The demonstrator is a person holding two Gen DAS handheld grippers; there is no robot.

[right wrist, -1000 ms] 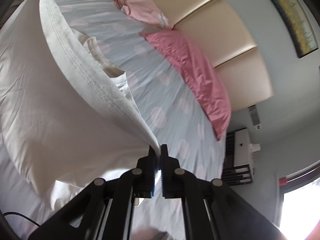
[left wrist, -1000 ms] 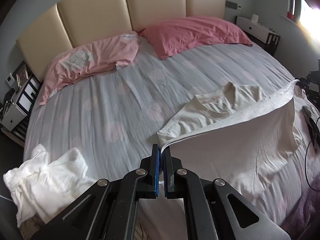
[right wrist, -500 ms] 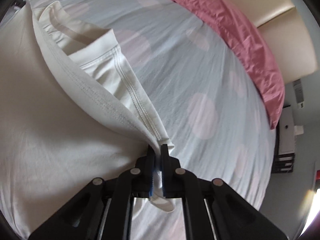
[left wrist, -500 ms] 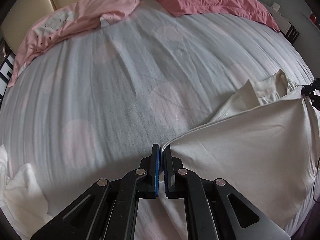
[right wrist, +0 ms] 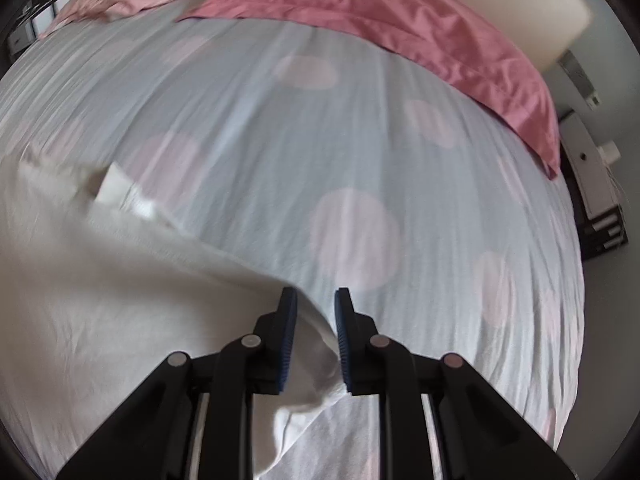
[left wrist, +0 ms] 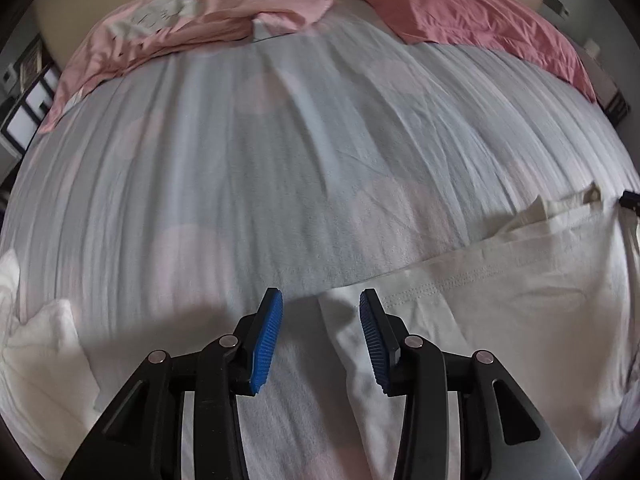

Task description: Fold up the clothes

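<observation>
Left gripper (left wrist: 320, 336): jaws have just been opening and now stand well apart, blue pads (left wrist: 267, 344) clear of the cloth; the hem corner of the cream T-shirt (left wrist: 500, 304) lies loose on the bed between them, no longer pinched as it was a second ago. Right gripper (right wrist: 316, 338): jaws have also just been opening, but only to a narrow gap; the other hem corner sags between the pads (right wrist: 288, 344), and in the blur I cannot tell whether it brushes one pad; it does not look clamped. A second ago both corners were held up off the bed with the hem stretched taut between the two grippers; now the hem lies flat on the bedsheet (left wrist: 280, 160), drawn up towards the collar (left wrist: 560, 204), which still peeks out beyond it at the far edge. Judgement: the bottom-to-top fold of the shirt has just been laid and released, so the garment sits halved near the foot of the bed. Likely next is to clear both grippers without dragging the corners, then re-grip a side. Beyond: a white bundle of clothes (left wrist: 40, 344) to the left, two pink pillows (left wrist: 460, 4) against the headboard (right wrist: 520, 4).
</observation>
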